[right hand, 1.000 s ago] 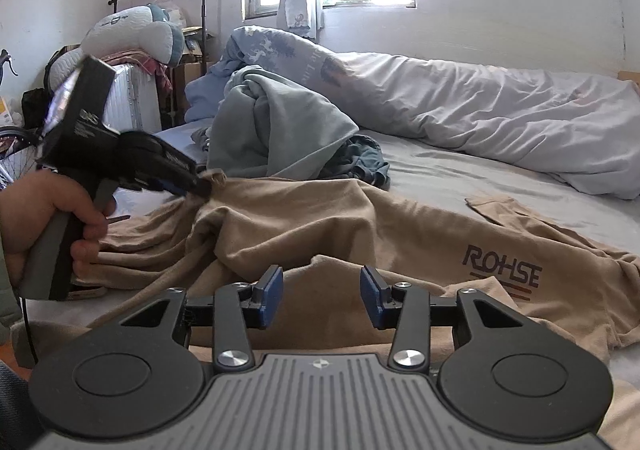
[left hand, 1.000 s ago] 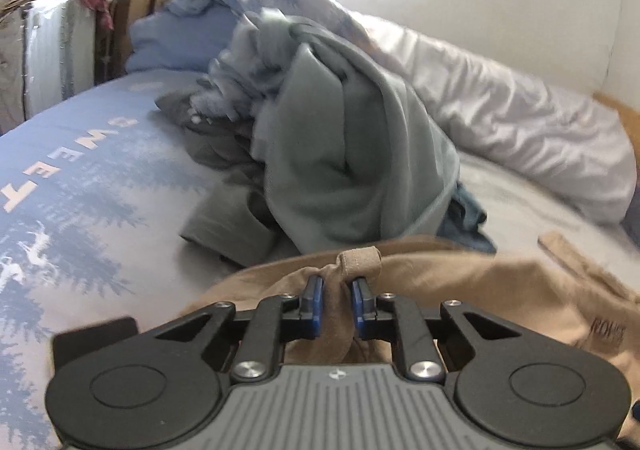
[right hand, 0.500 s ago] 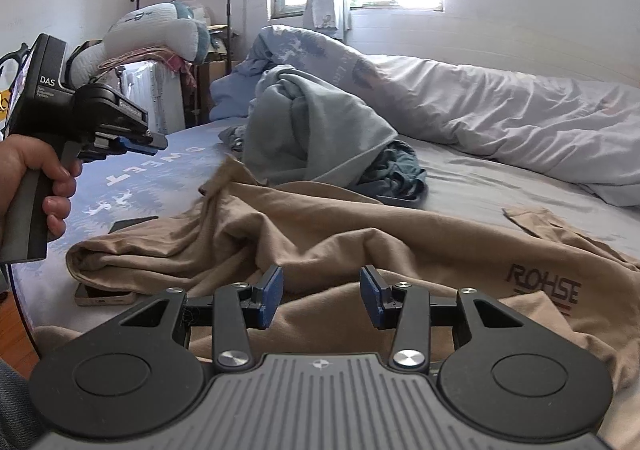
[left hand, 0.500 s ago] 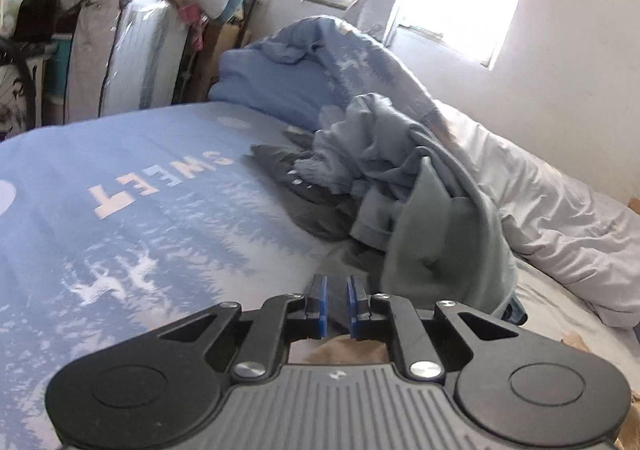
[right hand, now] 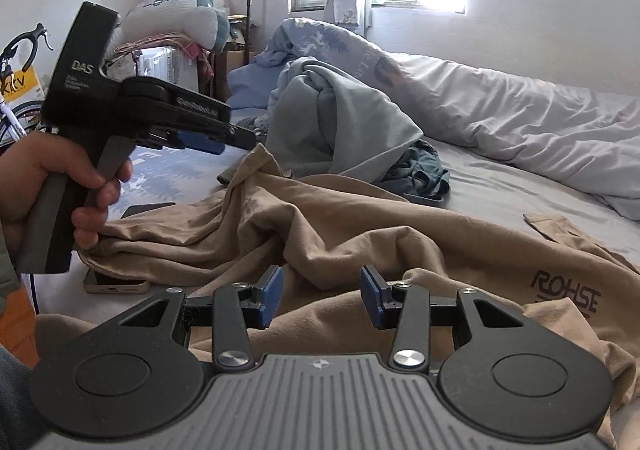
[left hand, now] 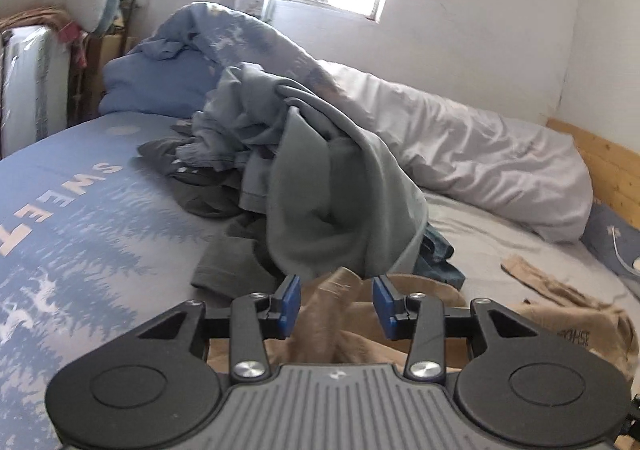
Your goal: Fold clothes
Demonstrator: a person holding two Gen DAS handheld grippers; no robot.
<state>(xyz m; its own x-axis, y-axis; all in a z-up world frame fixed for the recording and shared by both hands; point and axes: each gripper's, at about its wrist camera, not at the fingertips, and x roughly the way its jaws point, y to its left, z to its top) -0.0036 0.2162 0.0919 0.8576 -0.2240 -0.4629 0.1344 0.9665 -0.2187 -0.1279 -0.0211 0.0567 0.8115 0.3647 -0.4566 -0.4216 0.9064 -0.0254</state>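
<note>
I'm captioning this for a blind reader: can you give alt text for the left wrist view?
The left hand-held gripper is opening around a raised fold of a tan shirt on a bed. Behind lie a grey clothes pile and white duvet.

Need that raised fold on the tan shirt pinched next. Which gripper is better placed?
Left, probably. The left gripper, jaws opening, already has the tan shirt's raised fold between its pads. The right gripper sits open over flatter cloth farther along.
</note>
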